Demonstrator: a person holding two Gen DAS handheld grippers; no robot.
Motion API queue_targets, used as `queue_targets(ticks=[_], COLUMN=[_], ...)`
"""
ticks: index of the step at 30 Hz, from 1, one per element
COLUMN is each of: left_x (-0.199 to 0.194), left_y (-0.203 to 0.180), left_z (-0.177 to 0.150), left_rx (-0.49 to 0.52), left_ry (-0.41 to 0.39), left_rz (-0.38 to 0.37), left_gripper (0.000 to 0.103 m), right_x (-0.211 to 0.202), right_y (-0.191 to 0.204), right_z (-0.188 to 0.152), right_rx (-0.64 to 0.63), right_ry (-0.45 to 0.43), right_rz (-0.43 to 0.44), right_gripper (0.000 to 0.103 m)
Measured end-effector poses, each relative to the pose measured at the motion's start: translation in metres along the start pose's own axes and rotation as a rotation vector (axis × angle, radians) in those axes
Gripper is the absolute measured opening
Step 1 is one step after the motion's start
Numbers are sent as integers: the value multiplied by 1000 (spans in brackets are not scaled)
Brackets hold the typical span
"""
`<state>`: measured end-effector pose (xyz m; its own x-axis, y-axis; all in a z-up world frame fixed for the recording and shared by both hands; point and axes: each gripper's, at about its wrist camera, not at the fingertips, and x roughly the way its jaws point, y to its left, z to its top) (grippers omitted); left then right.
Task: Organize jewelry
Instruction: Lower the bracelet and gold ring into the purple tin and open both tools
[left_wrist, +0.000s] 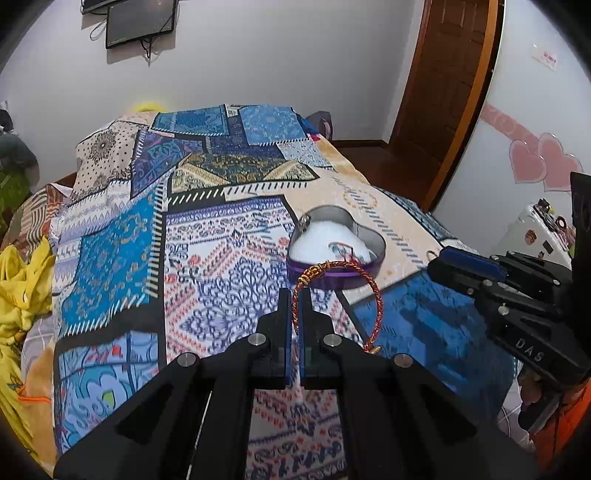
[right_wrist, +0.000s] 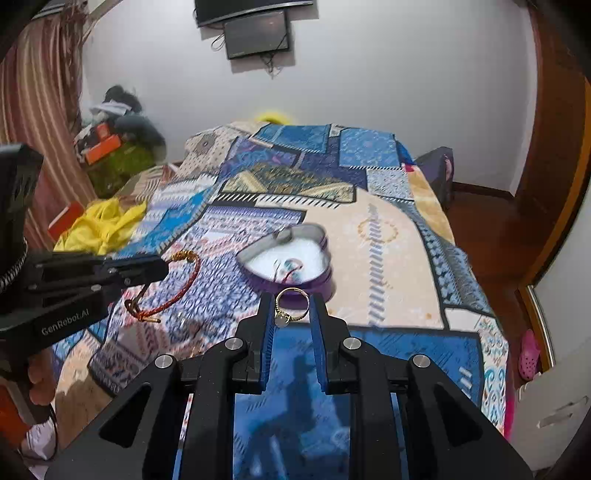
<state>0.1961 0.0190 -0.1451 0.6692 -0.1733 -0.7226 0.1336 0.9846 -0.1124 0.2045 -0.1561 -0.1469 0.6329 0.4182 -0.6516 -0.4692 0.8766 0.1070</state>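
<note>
Your left claw (left_wrist: 294, 295) pinches the red-gold braided cord bracelet (left_wrist: 373, 295); your right claw (right_wrist: 292, 301) grips the thin gold ring (right_wrist: 292, 303) by its edges only, so it may slip out before it reaches the purple heart-shaped tin box (right_wrist: 325, 275) in the frame centre.

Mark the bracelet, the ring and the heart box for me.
bracelet (left_wrist: 376, 295), left wrist view, on its red braided band.
ring (right_wrist: 292, 290), right wrist view, on its gold band's top.
heart box (right_wrist: 325, 282), right wrist view, on its purple side wall.
</note>
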Motion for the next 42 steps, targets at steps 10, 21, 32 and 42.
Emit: queue_targets(ticks=[10, 21, 32, 42], left_x=[23, 45, 72, 91], left_y=[7, 8, 0, -6], left_z=[22, 41, 57, 59], left_rx=[-9, 4, 66, 94], left_ry=[-2, -2, 17, 44], left_rz=[4, 3, 7, -17], left_gripper=[1, 1, 1, 1], right_x=[14, 30, 44, 59], right_y=[-14, -16, -21, -19], right_z=[15, 26, 39, 51], right_rx=[18, 4, 10, -24], right_ry=[-19, -17, -16, 14], right_rz=[5, 26, 55, 90], right_gripper=[17, 17, 17, 17])
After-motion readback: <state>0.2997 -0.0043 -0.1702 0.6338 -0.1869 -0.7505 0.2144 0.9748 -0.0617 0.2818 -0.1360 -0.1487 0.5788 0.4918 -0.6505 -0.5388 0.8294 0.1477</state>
